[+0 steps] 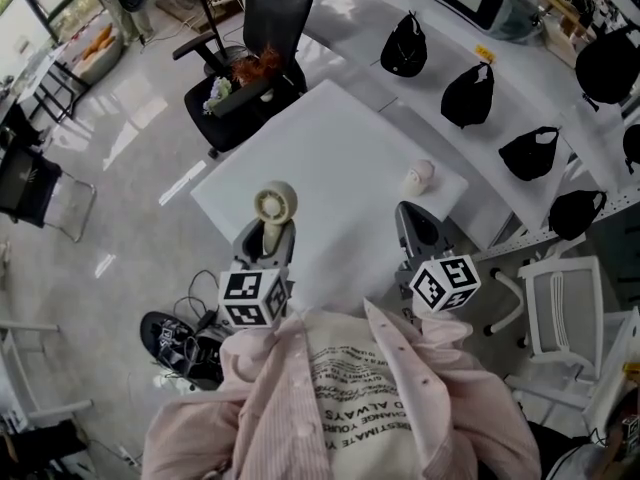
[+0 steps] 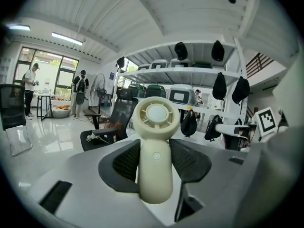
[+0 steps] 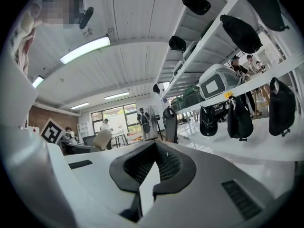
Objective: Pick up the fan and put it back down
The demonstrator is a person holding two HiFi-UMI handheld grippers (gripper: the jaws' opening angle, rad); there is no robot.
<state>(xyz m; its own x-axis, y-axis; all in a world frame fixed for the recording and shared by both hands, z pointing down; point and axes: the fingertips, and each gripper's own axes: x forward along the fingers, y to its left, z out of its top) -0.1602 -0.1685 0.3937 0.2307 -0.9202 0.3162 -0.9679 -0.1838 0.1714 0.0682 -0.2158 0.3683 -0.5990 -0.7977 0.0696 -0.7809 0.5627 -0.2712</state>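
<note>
Head view: fan (image 1: 275, 204) in left claw (image 1: 266, 232)

Upside-down print on the person's shirt (image 1: 352, 403), partly legible, seemingly "ALWAYS" and "ESTIMATE YOUR"

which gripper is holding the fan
The left gripper: the cream fan stands upright with its handle clamped between the jaws. The right gripper has its jaws shut on nothing.
</note>
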